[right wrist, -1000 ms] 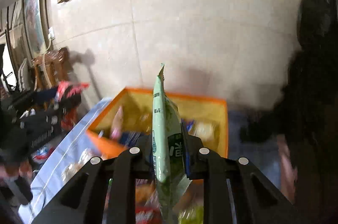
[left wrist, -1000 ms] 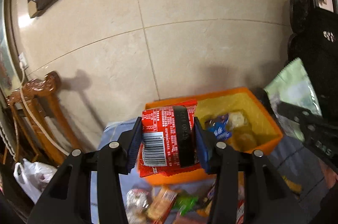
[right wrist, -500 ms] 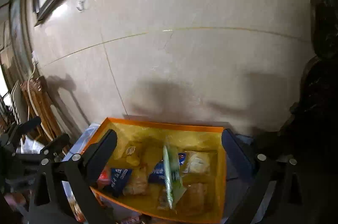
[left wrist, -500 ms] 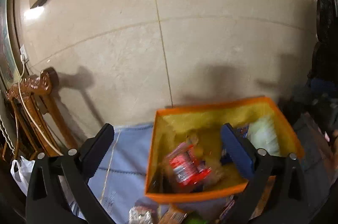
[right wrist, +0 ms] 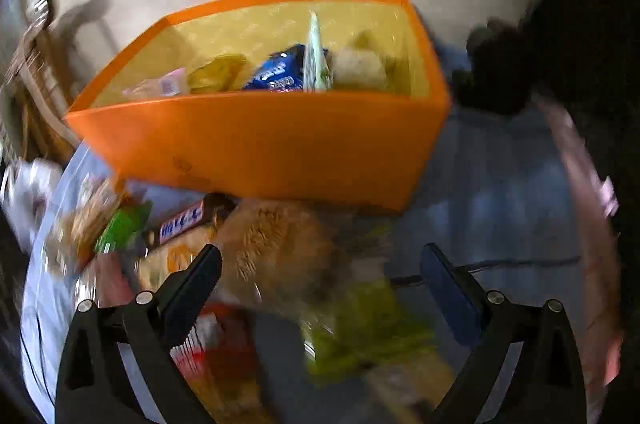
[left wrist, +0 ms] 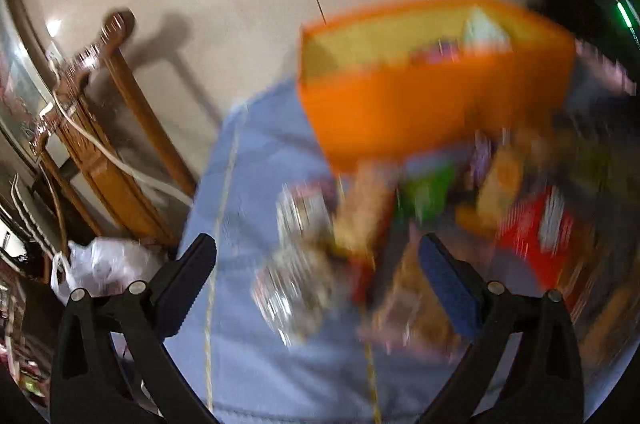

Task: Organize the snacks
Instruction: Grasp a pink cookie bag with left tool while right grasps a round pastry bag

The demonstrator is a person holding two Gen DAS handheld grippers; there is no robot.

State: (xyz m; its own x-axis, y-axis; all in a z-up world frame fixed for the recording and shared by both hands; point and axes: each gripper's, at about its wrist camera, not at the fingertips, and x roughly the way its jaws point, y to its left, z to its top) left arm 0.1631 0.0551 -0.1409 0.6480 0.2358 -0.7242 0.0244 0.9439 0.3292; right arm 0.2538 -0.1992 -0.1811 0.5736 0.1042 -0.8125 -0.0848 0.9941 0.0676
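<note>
Now you were between picks, I'd say: both the left gripper [left wrist: 316, 264] and right gripper [right wrist: 320, 272] hung spread wide with nothing in them, over loose snacks [right wrist: 276, 248] just before the orange bin [right wrist: 260, 143]. Next you needed one packet (the chocolate bar [right wrist: 184, 220], long axis slanting up-right), jaws squared across it.

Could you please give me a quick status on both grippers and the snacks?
Both hand-held grippers open, empty. Orange bin part filled. Loose snacks remain on cloth.
</note>
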